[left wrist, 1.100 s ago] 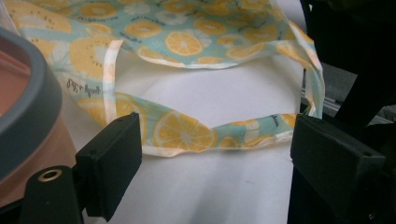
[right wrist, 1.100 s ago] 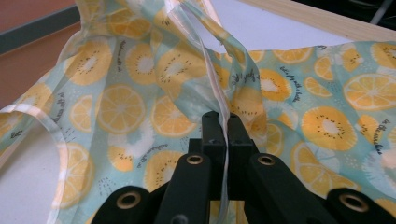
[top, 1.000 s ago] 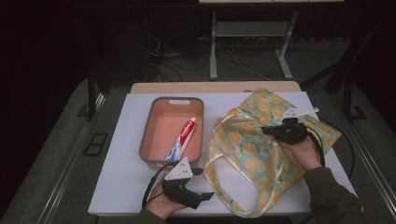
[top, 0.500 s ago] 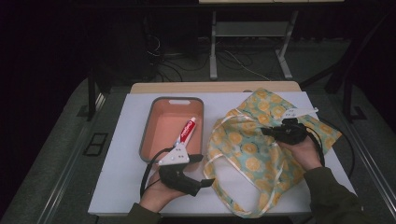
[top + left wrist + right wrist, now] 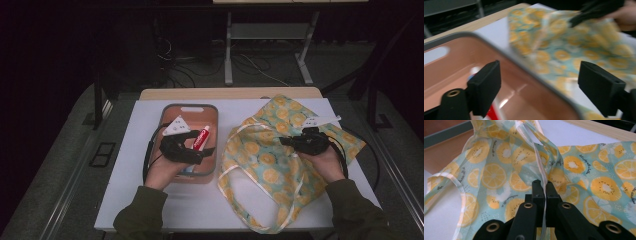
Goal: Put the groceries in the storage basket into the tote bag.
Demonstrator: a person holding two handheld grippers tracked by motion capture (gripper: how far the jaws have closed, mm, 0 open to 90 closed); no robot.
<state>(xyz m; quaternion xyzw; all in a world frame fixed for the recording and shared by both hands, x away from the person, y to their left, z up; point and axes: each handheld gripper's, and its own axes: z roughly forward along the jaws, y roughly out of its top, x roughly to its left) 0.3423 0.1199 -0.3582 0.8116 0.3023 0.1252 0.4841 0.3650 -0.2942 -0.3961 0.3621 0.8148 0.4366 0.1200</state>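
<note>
Tongs over tray, toothpaste.

high view: above, facing forward-down on worktop | gripper views: close, along own jaws | shared: fruit-print bag, tray

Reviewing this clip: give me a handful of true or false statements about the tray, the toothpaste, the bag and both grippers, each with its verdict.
1. The right gripper is clamped on the rim of the citrus-print bag. True.
2. The toothpaste tube lies on the bare table beside the tray. False: it lies inside the orange tray.
3. The left gripper has its jaws apart with nothing pinched between them. True; they have just been closing a little.
4. The bag lies inside the tray. False: it lies on the white table, to the right of the tray in the high view.
5. The left gripper is over the tray. True.
</note>
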